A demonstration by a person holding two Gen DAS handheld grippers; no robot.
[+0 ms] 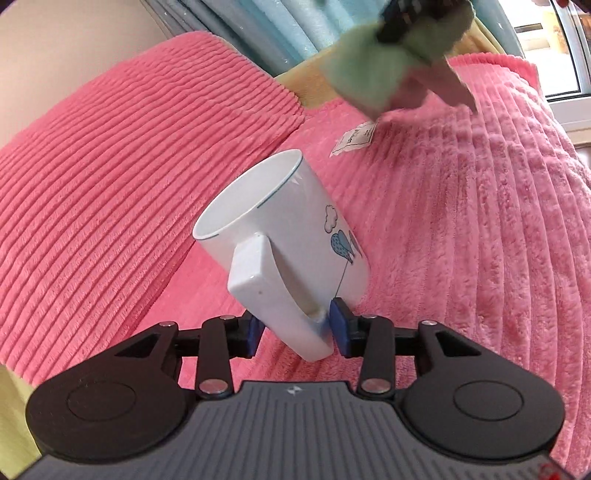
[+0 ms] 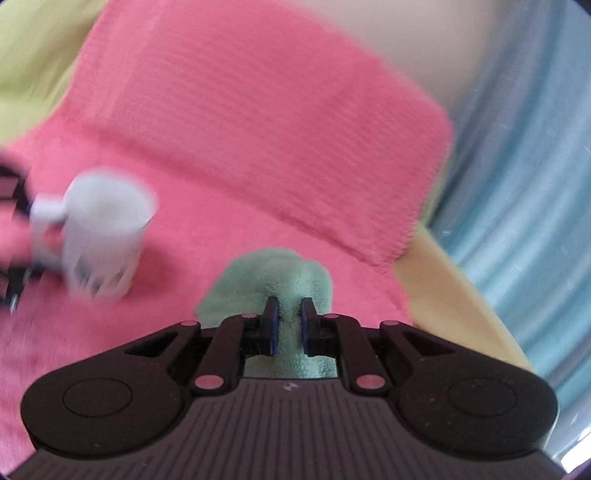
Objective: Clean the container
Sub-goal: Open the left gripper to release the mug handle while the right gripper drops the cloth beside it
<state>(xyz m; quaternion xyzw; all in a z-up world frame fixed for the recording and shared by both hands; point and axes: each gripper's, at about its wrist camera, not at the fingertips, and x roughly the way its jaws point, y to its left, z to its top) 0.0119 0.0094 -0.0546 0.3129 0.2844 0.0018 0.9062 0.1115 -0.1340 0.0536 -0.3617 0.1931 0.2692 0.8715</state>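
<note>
White ceramic mug [image 1: 280, 221], rigid, slick and breakable, is hanging by its handle in the closed left gripper [image 1: 297, 330], while at 1 o'clock the right gripper [image 2: 289, 323] is pinching a soft green cloth [image 2: 273, 273].

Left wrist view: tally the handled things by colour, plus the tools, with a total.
White: 1, the mug, its handle between the left tool pads.
Green: 1, the cloth, pinched in the right tool.
Black tools: 2.
Total: 4.

At frame centre, the left tongs [image 1: 297, 330] clamp the handle of a tilted white mug [image 1: 280, 221] above a pink blanket [image 1: 461, 221]. Upper right, blurred, a green cloth [image 1: 369, 70] hangs from the right tongs [image 1: 402, 14].
</note>
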